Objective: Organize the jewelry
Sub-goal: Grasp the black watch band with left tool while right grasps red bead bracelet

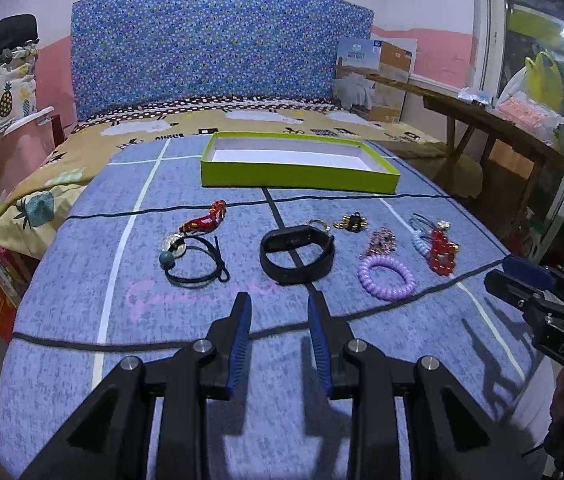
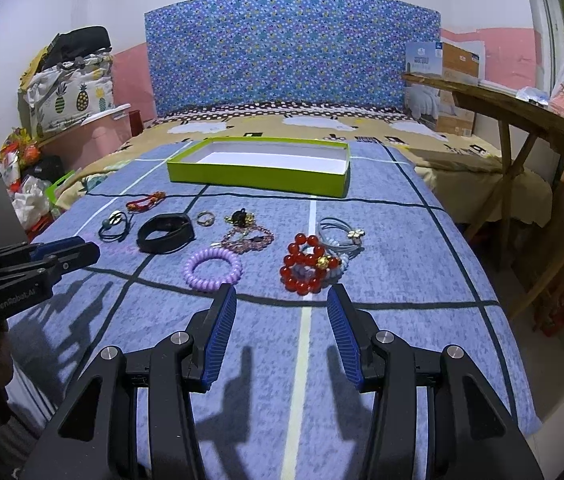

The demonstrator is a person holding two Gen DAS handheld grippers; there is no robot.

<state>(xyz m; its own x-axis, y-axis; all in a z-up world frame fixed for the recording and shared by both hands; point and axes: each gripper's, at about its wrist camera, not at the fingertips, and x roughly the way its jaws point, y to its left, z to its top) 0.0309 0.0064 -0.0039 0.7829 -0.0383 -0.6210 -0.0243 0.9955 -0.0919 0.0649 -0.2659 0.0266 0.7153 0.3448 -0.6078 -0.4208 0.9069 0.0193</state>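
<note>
Both tongs spread, empty — left tongs, right tongs marked "DAS". Jewelry — band, purple coil, red beads — on bed before green box.

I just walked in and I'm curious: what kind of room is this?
Most likely a bedroom. The jewelry lies on a bed's blue blanket, with a padded patterned headboard behind it and a stack of bedding in the corner.

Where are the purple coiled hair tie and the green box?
purple coiled hair tie (image 2: 212,269), right wrist view, on its near coil.
green cardboard box (image 2: 255,178), right wrist view, on its front wall.
</note>
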